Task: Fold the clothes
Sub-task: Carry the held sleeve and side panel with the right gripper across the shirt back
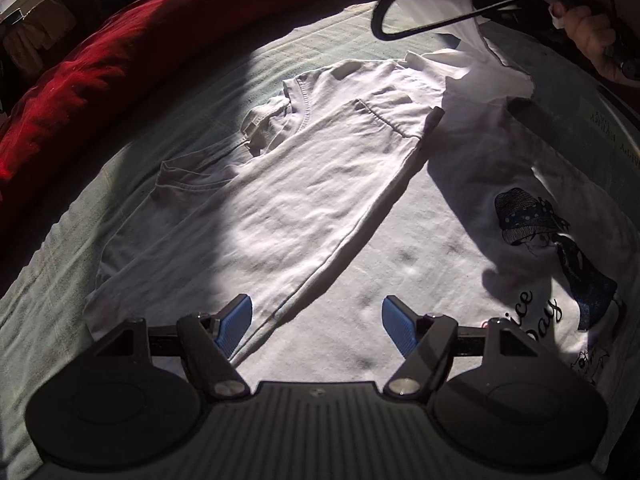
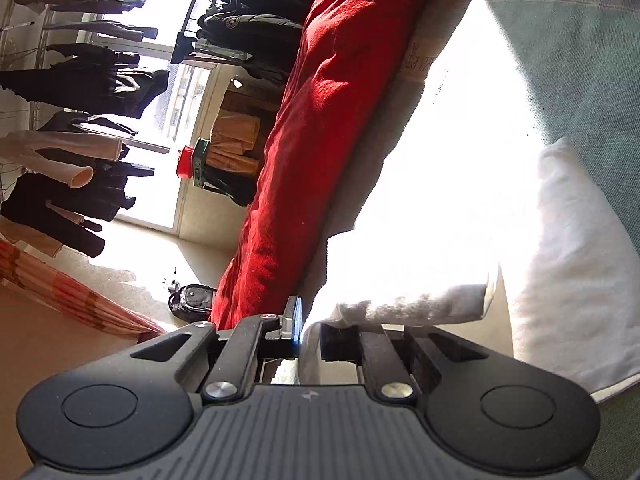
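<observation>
Hovering wide open and empty over the white T-shirt (image 1: 280, 208), left gripper (image 1: 318, 320); right gripper (image 2: 310, 336) pinching its sleeve (image 2: 400, 304).

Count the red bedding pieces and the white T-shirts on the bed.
1 red blanket, bunched along the bed's far edge. 1 white T-shirt, spread on the green sheet with one side folded over; the right gripper lifts its other part. More may be hidden.
</observation>
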`<control>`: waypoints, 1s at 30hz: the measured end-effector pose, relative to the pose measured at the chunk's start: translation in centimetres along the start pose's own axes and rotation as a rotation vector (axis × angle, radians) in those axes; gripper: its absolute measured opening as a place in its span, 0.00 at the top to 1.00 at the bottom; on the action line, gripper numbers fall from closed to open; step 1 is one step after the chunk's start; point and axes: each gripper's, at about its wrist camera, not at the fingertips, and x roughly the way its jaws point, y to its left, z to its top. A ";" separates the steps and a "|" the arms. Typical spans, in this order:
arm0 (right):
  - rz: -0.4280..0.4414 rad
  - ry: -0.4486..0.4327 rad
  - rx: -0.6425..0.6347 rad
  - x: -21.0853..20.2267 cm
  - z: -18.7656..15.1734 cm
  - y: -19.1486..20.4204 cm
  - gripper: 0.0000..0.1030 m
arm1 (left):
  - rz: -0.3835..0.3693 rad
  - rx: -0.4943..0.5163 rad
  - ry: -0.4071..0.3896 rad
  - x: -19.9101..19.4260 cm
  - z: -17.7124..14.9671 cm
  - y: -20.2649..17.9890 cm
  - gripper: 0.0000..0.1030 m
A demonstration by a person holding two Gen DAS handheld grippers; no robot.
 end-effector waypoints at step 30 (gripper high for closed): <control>0.001 0.226 -0.079 12.1 -8.8 7.4 0.89 | 0.003 -0.146 0.017 -2.1 -7.9 7.6 0.30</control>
